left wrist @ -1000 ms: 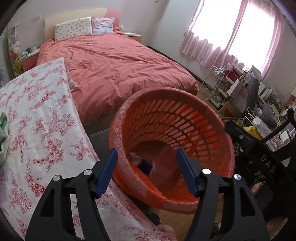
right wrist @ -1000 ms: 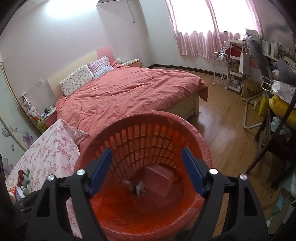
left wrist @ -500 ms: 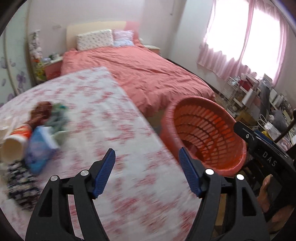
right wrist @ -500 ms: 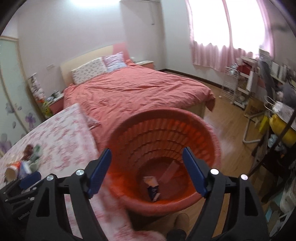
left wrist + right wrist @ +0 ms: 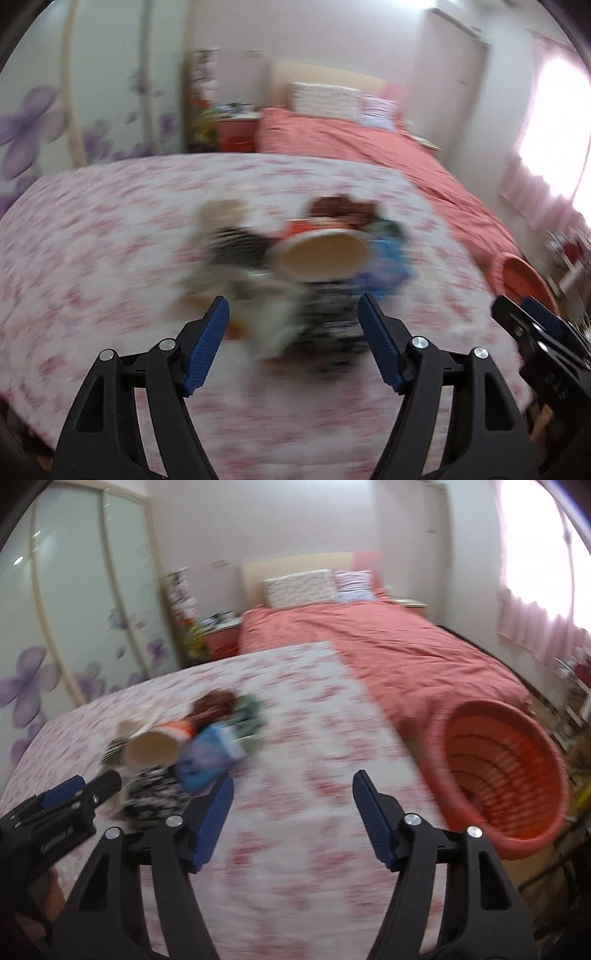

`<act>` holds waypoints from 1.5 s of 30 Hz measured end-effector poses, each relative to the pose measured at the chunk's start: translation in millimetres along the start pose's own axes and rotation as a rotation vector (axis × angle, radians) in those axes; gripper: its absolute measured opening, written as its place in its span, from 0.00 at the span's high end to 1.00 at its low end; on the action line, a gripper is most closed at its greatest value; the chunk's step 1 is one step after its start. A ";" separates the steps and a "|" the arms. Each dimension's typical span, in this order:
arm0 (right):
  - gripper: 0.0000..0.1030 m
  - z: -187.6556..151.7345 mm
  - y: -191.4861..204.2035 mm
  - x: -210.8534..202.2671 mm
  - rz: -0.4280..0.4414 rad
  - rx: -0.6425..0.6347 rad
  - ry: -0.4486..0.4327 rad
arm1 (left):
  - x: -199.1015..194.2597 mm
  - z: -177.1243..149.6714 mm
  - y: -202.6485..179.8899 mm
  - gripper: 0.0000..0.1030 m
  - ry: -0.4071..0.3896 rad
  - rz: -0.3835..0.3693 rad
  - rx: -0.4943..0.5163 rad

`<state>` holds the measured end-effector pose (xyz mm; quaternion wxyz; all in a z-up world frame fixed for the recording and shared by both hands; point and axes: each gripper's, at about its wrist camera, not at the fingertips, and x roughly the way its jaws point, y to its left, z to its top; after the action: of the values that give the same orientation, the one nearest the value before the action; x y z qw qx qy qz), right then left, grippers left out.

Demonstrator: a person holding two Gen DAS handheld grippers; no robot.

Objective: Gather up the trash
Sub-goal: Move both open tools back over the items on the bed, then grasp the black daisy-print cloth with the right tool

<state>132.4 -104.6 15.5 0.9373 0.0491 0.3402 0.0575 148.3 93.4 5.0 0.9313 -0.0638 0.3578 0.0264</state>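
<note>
Though the left wrist view is smeared, we see the left gripper (image 5: 291, 345) standing wide and empty after opening a little further, its jaws framing the trash pile (image 5: 295, 266) on the floral tablecloth (image 5: 110, 258). A paper cup (image 5: 319, 254) on its side looks light and crushable to us; we would pinch its rim gently. From the right wrist, the right gripper (image 5: 291, 819) has just narrowed yet holds nothing, over bare cloth beside the pile. Only here do we see the orange basket (image 5: 502, 771) whole, just off the table's edge, and the blue packet (image 5: 207, 760) clearly.
</note>
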 end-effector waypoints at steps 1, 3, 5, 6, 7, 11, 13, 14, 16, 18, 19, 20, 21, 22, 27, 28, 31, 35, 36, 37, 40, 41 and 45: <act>0.40 -1.7 12.0 3.4 0.015 -0.019 0.007 | 0.3 -1.5 15.2 0.27 0.004 0.033 -0.029; 0.41 -5.2 36.9 12.7 0.041 -0.050 0.028 | 0.0 -4.3 38.9 0.23 0.009 0.074 -0.075; 0.42 -8.5 53.5 21.0 0.062 -0.060 0.054 | 0.0 -6.2 60.1 0.23 0.015 0.096 -0.118; 0.43 -9.1 58.8 26.1 0.069 -0.062 0.067 | 0.1 -8.2 69.7 0.23 0.018 0.102 -0.133; 0.45 -11.6 61.1 27.4 0.072 -0.063 0.075 | -0.5 -9.4 78.1 0.23 0.020 0.108 -0.149; 0.45 -14.1 80.0 35.6 0.085 -0.066 0.094 | -4.8 -17.1 100.5 0.23 0.027 0.110 -0.187; 0.45 -13.5 84.0 37.4 0.098 -0.063 0.091 | -6.2 -20.0 105.3 0.23 0.030 0.104 -0.197; 0.45 -12.3 87.0 38.5 0.099 -0.065 0.089 | -7.4 -22.7 106.9 0.23 0.031 0.099 -0.200; 0.45 -13.0 93.7 42.0 0.090 -0.084 0.091 | -4.9 -23.6 108.6 0.23 0.037 0.086 -0.207; 0.45 -15.5 98.5 47.6 0.087 -0.100 0.108 | -2.8 -25.4 108.5 0.23 0.043 0.070 -0.209; 0.45 -17.6 101.1 50.6 0.083 -0.113 0.117 | -1.8 -26.2 107.4 0.23 0.047 0.061 -0.208; 0.46 -19.8 103.2 54.1 0.070 -0.128 0.126 | -1.1 -26.8 105.5 0.23 0.050 0.055 -0.206; 0.52 -23.0 104.0 58.4 0.051 -0.147 0.139 | -0.2 -27.5 104.1 0.23 0.052 0.050 -0.203; 0.65 -26.4 102.7 62.8 0.044 -0.153 0.158 | 1.0 -28.3 101.8 0.23 0.057 0.041 -0.200; 0.89 -33.5 80.2 59.6 0.038 -0.105 0.170 | 6.0 -31.0 86.4 0.23 0.073 0.007 -0.174; 0.90 -33.1 75.0 55.8 0.034 -0.094 0.159 | 7.6 -31.2 82.0 0.23 0.076 -0.001 -0.167; 0.90 -29.9 57.1 43.4 0.012 -0.061 0.124 | 12.5 -31.2 69.0 0.23 0.090 -0.029 -0.156; 0.90 -25.5 34.6 34.3 -0.006 -0.016 0.107 | 19.6 -30.3 48.8 0.23 0.101 -0.052 -0.136; 0.90 -25.6 29.5 32.7 -0.011 -0.008 0.107 | 21.7 -29.7 42.9 0.23 0.104 -0.057 -0.127; 0.90 -25.8 25.9 32.5 -0.014 -0.003 0.107 | 23.0 -29.1 39.3 0.23 0.104 -0.057 -0.121; 0.90 -28.1 18.1 31.6 -0.015 0.011 0.111 | 28.7 -24.9 28.8 0.23 0.106 -0.051 -0.110; 0.90 -28.8 16.9 31.6 -0.014 0.015 0.113 | 31.1 -23.2 26.1 0.23 0.110 -0.047 -0.114; 0.90 -30.9 13.7 33.0 -0.009 0.018 0.119 | 43.8 -13.6 16.8 0.23 0.122 -0.020 -0.131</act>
<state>136.7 -84.8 -27.2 0.9151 0.0524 0.3963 0.0529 170.3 108.3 -36.0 0.9019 -0.1298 0.4105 0.0364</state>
